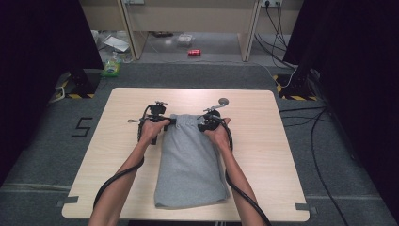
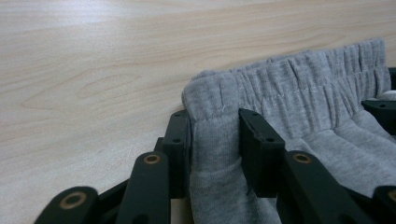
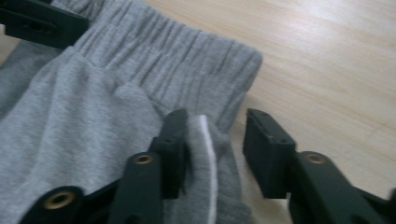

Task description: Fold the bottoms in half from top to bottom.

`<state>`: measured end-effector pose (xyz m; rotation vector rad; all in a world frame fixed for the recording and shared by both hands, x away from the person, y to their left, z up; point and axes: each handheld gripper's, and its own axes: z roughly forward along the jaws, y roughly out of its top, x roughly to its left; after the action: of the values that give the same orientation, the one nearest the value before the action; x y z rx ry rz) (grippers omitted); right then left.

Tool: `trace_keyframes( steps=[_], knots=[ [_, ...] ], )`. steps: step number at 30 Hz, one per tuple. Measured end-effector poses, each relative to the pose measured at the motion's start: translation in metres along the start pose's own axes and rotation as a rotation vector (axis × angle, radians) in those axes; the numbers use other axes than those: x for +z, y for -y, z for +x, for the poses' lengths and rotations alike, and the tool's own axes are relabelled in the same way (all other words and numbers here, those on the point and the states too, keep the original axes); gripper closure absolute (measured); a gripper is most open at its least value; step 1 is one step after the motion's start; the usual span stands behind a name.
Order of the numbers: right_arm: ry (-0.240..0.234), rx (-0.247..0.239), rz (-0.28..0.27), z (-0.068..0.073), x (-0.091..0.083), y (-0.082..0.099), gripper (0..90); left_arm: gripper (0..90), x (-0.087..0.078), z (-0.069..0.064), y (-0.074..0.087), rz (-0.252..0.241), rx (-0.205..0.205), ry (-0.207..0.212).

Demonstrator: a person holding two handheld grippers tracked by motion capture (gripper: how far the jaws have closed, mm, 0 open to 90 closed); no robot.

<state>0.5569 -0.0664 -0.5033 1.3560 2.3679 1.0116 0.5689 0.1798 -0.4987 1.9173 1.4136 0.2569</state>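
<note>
While both hands sit up at the elastic waistband [image 2: 299,79], the grey trousers [image 1: 190,165] lie folded lengthwise down the middle of the wooden table [image 1: 282,155], waistband at the far end, leg ends toward the person. Everything here gets placed off that waistband.

Left gripper [image 2: 215,135] is at the waistband's left corner, jaws straddling a ridge of grey cloth just below the elastic. Cloth fills the gap between them and both pads look to touch it, so I'd call that a grasp, though not a hard clench. From the left gripper view, the other gripper's black jaw pokes in at the waistband's far end.

Right gripper [image 3: 215,140] is at the opposite corner. Its jaws stand parted, a fold of cloth with a white drawstring or tape [image 3: 208,154] bunched against one jaw, bare table showing before the other. So released, or not yet closed; it has nothing pinched.

Why both corners? My read: holding the waistband at its two ends lets the garment be lifted or folded evenly, without it skewing. Just beyond the waistband, a small round-headed metal piece [image 1: 223,100] rests on the table.
</note>
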Motion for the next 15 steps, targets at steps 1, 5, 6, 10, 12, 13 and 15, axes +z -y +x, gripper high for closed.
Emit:
trace_keyframes(
  steps=[1,5,6,10,12,13,15],
  knots=[
    [-0.011,0.010,0.000,-0.0002,0.0001,0.0001,67.8,65.1,-0.0001,0.0000,0.0001,0.000,0.001,0.000],
    [-0.028,0.049,-0.001,-0.0016,-0.0003,0.0008,73.0,65.2,0.0000,-0.0001,0.0005,-0.002,0.000,0.000],
    [-0.030,0.054,-0.004,-0.0016,-0.0002,0.0012,74.1,65.2,0.0000,-0.0003,0.0004,-0.002,0.002,-0.001],
    [-0.038,0.073,-0.012,-0.0023,-0.0002,0.0024,77.7,65.8,-0.0001,-0.0007,0.0008,-0.006,0.003,-0.001],
    [-0.048,0.089,-0.017,-0.0036,-0.0002,0.0031,78.6,66.5,-0.0004,-0.0007,0.0011,-0.010,0.001,0.001],
    [-0.058,0.100,-0.022,-0.0047,-0.0003,0.0041,79.0,67.1,-0.0006,-0.0006,0.0011,-0.013,0.000,0.003],
    [-0.074,0.119,-0.029,-0.0059,-0.0007,0.0054,79.5,68.3,-0.0016,-0.0005,0.0012,-0.018,-0.008,0.008]
  ],
)
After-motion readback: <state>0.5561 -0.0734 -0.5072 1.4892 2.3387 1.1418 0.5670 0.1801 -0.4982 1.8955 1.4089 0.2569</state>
